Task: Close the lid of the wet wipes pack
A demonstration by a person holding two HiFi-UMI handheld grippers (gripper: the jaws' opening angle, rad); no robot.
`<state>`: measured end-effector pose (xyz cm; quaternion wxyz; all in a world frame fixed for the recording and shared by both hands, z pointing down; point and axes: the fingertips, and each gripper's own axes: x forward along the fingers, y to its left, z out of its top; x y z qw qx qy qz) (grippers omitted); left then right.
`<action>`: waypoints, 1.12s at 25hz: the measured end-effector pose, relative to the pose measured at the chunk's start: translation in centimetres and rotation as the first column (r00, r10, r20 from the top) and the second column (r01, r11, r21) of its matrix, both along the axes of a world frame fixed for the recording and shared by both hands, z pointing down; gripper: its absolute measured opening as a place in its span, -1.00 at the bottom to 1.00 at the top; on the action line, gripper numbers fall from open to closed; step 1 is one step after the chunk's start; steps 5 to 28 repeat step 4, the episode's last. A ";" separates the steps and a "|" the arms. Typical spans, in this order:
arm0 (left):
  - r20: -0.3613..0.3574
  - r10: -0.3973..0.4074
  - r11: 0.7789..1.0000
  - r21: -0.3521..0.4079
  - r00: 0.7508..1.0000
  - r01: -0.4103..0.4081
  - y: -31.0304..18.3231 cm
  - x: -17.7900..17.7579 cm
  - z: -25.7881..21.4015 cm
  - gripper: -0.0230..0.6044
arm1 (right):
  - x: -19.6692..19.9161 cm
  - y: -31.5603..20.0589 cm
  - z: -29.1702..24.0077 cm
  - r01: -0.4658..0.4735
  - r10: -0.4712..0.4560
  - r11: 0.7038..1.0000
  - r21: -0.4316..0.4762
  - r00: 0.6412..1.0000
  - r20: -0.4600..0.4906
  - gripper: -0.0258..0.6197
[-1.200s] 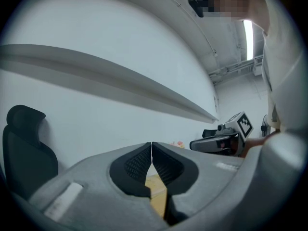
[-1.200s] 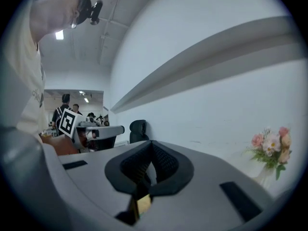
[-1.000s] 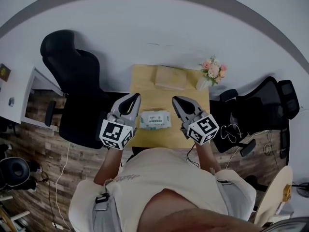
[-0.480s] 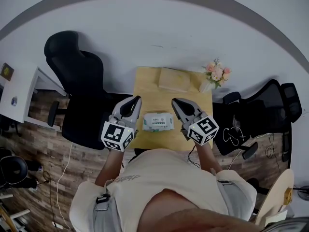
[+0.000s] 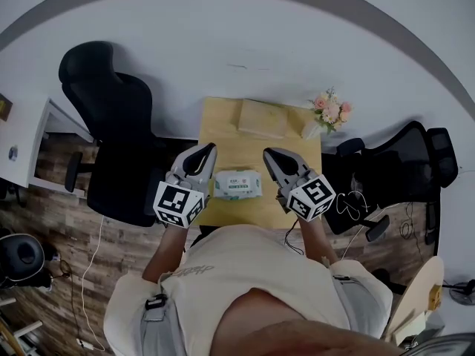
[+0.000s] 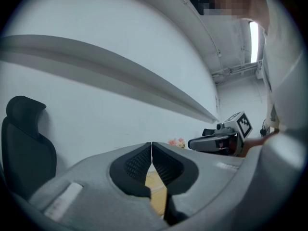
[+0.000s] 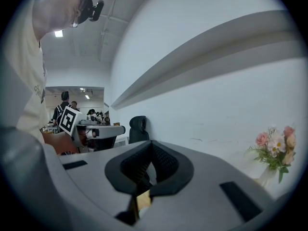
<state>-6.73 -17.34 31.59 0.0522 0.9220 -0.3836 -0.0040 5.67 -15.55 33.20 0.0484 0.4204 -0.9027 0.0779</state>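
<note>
The wet wipes pack [image 5: 238, 184], white with green print, lies flat on the small wooden table [image 5: 223, 124] near its front edge. Whether its lid is up or down is too small to tell. My left gripper [image 5: 210, 149] hovers just left of the pack and my right gripper [image 5: 268, 154] just right of it, both above the table and apart from the pack. In the left gripper view the left gripper [image 6: 151, 144] has its jaws pressed together with nothing between them. The right gripper [image 7: 151, 142] is likewise shut and empty. Neither gripper view shows the pack.
A tan flat packet [image 5: 261, 119] lies at the table's back edge, and a vase of pink flowers [image 5: 329, 110] stands at the back right corner. Black office chairs [image 5: 111, 124] [image 5: 404, 162] flank the table. A white wall is behind.
The head view has only swayed a little. Both grippers and the pack keep their places.
</note>
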 end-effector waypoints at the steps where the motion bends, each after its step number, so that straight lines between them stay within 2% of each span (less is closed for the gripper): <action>1: -0.002 0.000 1.000 0.003 1.000 0.000 -0.3 0.0 -0.1 -0.87 | 0.0 -0.2 -0.1 0.000 0.000 1.000 0.002 1.000 -0.001 -0.92; 28: -0.008 -0.001 1.000 0.011 1.000 0.001 -0.8 0.0 -0.5 -0.87 | -0.1 -0.8 -0.4 0.004 -0.004 1.000 0.006 1.000 -0.002 -0.92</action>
